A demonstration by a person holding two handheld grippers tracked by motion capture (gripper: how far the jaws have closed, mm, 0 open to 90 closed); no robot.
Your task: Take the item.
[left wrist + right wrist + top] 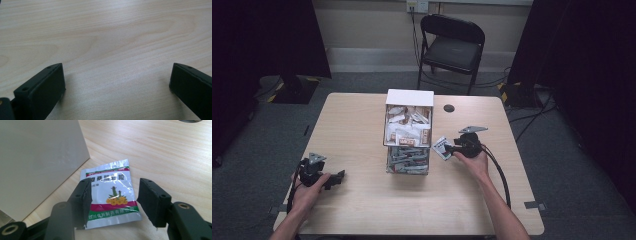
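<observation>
Sachet [111,196] between parted jaws, unclamped.

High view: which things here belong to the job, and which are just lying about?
Likely in the job:
- sachet, between the right gripper fingers, which stand apart
- box stacked with sachets
- left gripper, open over bare table

Just lying about:
- folding chair
- round hole in the tabletop

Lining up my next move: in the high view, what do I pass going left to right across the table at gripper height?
Left gripper → clear organiser box of sachets → white sachet → right gripper, with the person's right hand behind it.
</observation>
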